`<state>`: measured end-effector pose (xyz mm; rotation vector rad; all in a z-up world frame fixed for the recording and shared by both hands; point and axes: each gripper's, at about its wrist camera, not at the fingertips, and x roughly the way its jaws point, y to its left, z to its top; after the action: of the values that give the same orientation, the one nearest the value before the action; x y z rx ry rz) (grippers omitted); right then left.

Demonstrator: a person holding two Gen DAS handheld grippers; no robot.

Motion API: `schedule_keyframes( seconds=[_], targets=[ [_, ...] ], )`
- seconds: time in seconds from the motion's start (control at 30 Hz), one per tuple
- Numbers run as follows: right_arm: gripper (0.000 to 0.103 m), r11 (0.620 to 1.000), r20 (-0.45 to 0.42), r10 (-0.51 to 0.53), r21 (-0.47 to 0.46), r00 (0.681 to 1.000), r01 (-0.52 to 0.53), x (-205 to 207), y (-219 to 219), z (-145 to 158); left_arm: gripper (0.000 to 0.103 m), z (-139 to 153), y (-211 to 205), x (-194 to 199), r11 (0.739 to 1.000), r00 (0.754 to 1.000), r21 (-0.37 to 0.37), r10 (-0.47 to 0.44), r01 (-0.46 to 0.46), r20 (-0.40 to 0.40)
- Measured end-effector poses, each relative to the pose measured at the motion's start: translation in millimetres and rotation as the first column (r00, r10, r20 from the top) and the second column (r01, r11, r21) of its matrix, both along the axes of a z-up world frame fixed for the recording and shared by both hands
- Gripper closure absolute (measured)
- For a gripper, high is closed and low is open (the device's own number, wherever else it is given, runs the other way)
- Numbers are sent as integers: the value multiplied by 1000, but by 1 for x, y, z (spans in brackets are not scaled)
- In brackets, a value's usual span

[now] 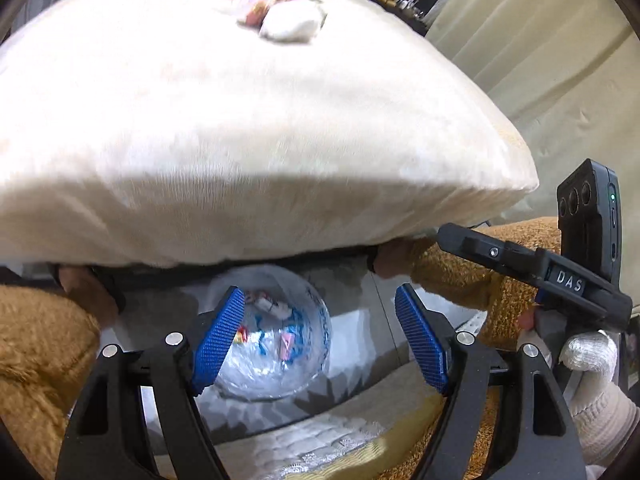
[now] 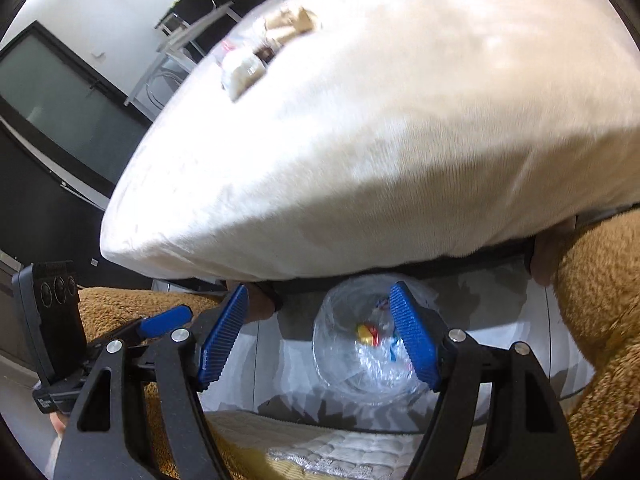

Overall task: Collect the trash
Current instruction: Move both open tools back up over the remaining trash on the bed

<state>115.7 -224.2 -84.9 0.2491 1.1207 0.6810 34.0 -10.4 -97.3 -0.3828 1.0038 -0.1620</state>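
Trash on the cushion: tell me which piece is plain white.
The white crumpled wad, nearest the cushion's front edge. The wrappers behind it show red and pink print.

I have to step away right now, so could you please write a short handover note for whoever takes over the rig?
Left gripper: jaws open, empty.
Right gripper: jaws open, empty.
Both are pointing down toward the clear trash bag on the floor; it already holds a few colourful wrappers.
Big cream cushion fills the view above, with other hands at its underside. On top of it lie a crumpled white tissue and some wrappers.
Left: pick those up and drop them into the bag.
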Motion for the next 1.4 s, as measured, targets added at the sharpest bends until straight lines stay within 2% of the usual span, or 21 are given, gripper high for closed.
schedule_keyframes(
  seconds=[0.1,0.2,0.43,0.67,0.93,1.23,1.4],
  targets=[
    [30,1000,70,11,17,997,-12,-4,0,16,27,19,-7,0,998,998,51,-28,26,54],
    [30,1000,137,15,21,990,-18,-4,-2,31,27,29,-5,5,999,995,24,-35,33,90],
    [30,999,289,11,34,957,-22,14,-9,72,27,44,7,22,1000,990,16,-20,18,143],
    [30,999,331,22,36,943,-36,68,2,96,27,41,50,55,991,989,-112,81,-68,120],
    [30,994,307,108,-1,946,-113,125,48,84,27,58,104,103,967,978,-212,171,-142,121],
    [30,962,283,272,-48,920,-270,155,122,58,27,67,138,144,958,972,-239,193,-158,131],
    [30,950,275,311,-72,910,-303,168,153,47,27,67,146,155,953,972,-259,194,-155,133]
  ],
)
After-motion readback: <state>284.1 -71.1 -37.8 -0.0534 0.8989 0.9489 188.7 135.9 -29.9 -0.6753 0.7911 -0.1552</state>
